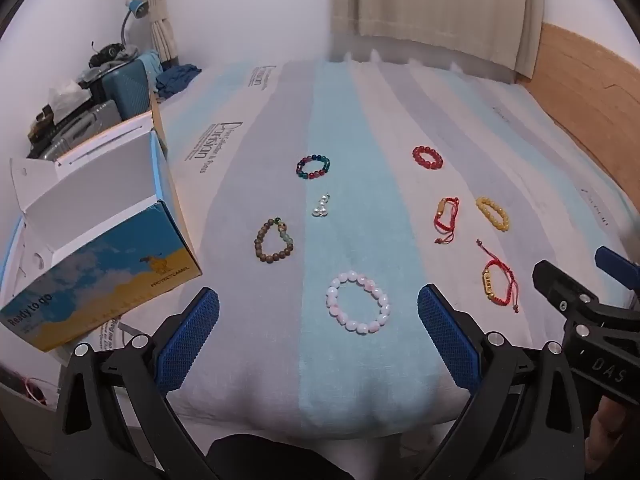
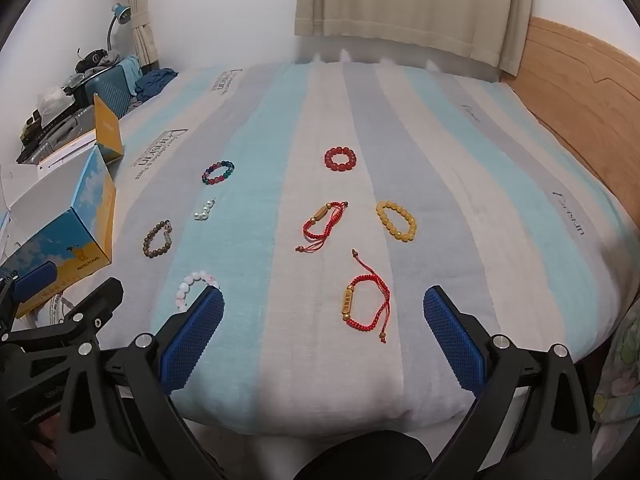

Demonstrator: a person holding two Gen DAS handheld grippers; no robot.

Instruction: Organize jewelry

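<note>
Several bracelets lie spread on the striped bedspread (image 1: pixel 360 100). My left gripper (image 1: pixel 318 304) hangs open above the near edge, with a pink bead bracelet (image 1: pixel 357 302) on the cloth between its fingers, untouched. Farther off lie a brown bead bracelet (image 1: pixel 274 240), a pearl piece (image 1: pixel 321 207), a multicoloured bead bracelet (image 1: pixel 313 166) and a red bead bracelet (image 1: pixel 428 157). My right gripper (image 2: pixel 323 308) is open too, over a red cord bracelet with a gold tube (image 2: pixel 366 306). Beyond it lie a second red cord bracelet (image 2: pixel 322 222) and a yellow bead bracelet (image 2: pixel 396 220).
An open blue and yellow cardboard box (image 1: pixel 100 248) stands at the bed's left edge. Suitcases (image 1: pixel 124 88) and a desk lamp (image 1: pixel 134 12) crowd the far left corner. A wooden headboard (image 2: pixel 580 92) runs along the right, curtains (image 2: pixel 412 4) behind.
</note>
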